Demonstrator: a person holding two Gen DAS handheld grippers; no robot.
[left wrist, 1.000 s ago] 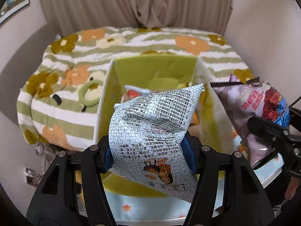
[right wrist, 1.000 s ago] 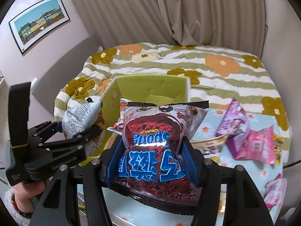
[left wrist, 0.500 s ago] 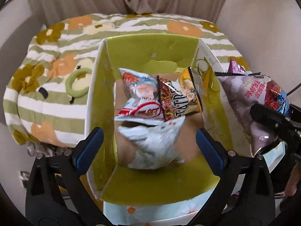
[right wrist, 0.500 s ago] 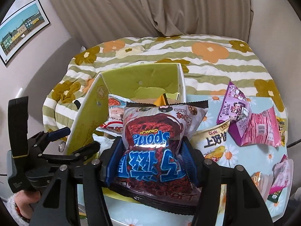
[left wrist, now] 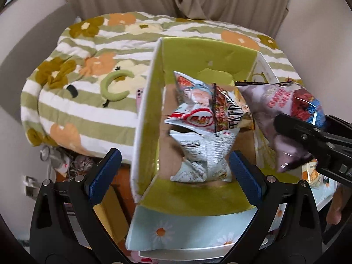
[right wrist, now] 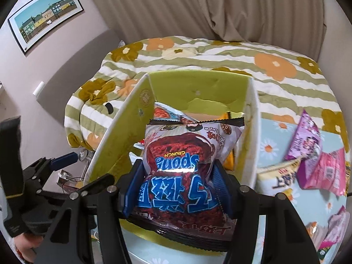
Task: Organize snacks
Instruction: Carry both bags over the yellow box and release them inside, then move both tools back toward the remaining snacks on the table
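Behind your work a beige curtain [right wrist: 198, 6] hangs over a bed spread with a green-striped flowered quilt [left wrist: 92, 70], and a table under a pale daisy cloth [right wrist: 275, 140] carries what you have yet to sort. On its near end sits the green box [left wrist: 149, 118], flaps standing up.

A second ago your left gripper [left wrist: 173, 171] was clamped on the white printed bag [left wrist: 204, 154]; now its blue pads stand wide apart with nothing pressed between them, and that bag lies crumpled in the box in front of two other packets [left wrist: 204, 107]. So that snack is stowed and this hand is free.

Your right gripper [right wrist: 176, 187] is clenched on the dark-red Sponge Crunch bag [right wrist: 180, 160], which hangs over the near part of the box, above what is already inside. It reads upside down to you: glossy, puffy, pinched at mid-body, its serrated top seal pointing away. It looks next to go in. Pink and purple packets [right wrist: 321, 162] wait on the cloth to its right.
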